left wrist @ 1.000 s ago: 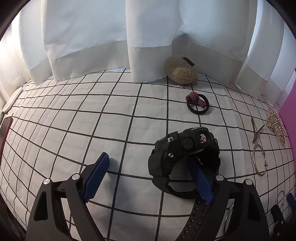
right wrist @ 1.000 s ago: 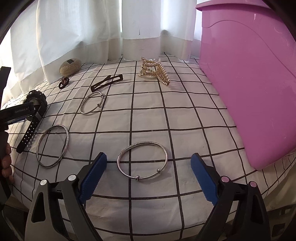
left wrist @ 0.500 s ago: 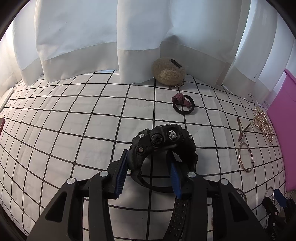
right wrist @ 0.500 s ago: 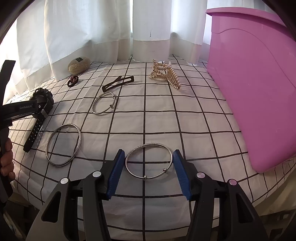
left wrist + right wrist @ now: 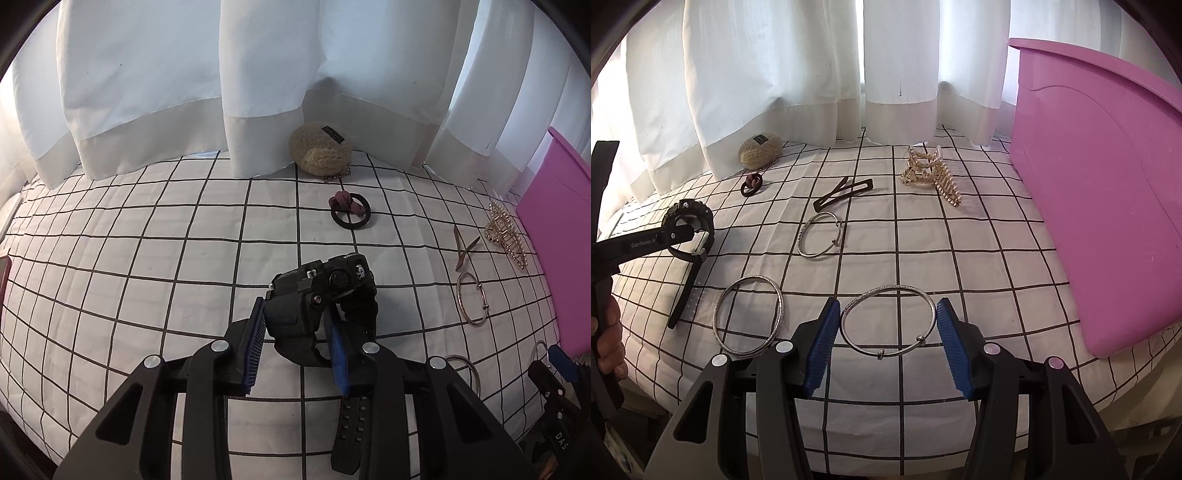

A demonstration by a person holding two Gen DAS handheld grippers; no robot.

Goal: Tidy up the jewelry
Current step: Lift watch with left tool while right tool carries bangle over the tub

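Right gripper (image 5: 886,332): blue pads pressed on both sides of 1 silver bangle (image 5: 888,321), which lies flat on the grid cloth (image 5: 979,258); thin band, 2 small beads on the near edge. Just left of it, 1 wider silver bangle (image 5: 749,316), also flat. Farther back, 1 open-ended thin bracelet (image 5: 822,234). So 3 metal rings total.

Left gripper (image 5: 297,339): pinching 1 black watch (image 5: 325,295) by the strap next to the case. Chunky case tilted up, round button and small emblem on the face; free strap end trailing back under the gripper toward the camera. From right wrist view, watch at left edge of cloth, strap tail touching down.

Beyond: 1 dark hair clip (image 5: 844,192), 1 gold claw clip (image 5: 932,175), 1 hair tie with maroon knot (image 5: 349,208), 1 beige fuzzy pouch (image 5: 319,153) against the white curtain (image 5: 184,74). 1 pink bin (image 5: 1100,203) at right.
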